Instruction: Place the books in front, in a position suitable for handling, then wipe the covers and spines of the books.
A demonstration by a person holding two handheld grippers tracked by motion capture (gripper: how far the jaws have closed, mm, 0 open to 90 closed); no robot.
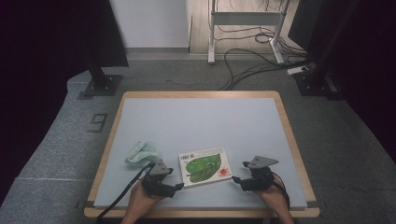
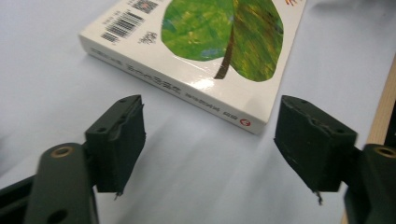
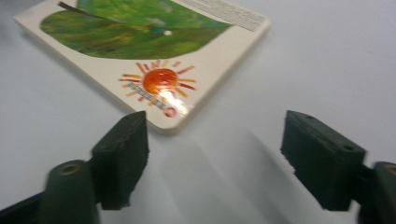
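Note:
A white book (image 1: 204,165) with a green leaf and a red sun on its cover lies flat and closed on the pale blue mat (image 1: 201,121), near the front edge. My left gripper (image 1: 175,179) sits just left of the book, pointing at its spine. In the left gripper view my left gripper (image 2: 210,130) stands open, the book (image 2: 210,42) a little beyond its tips. My right gripper (image 1: 239,171) is just right of the book. In the right gripper view my right gripper (image 3: 215,121) is open too, and the book's (image 3: 140,37) sun corner lies near the left jaw, apart from it.
A crumpled pale green cloth (image 1: 142,153) lies on the mat left of the book, behind my left gripper. The mat covers a wooden table (image 1: 289,135). Beyond the table, stands and cables (image 1: 252,65) sit on the grey floor.

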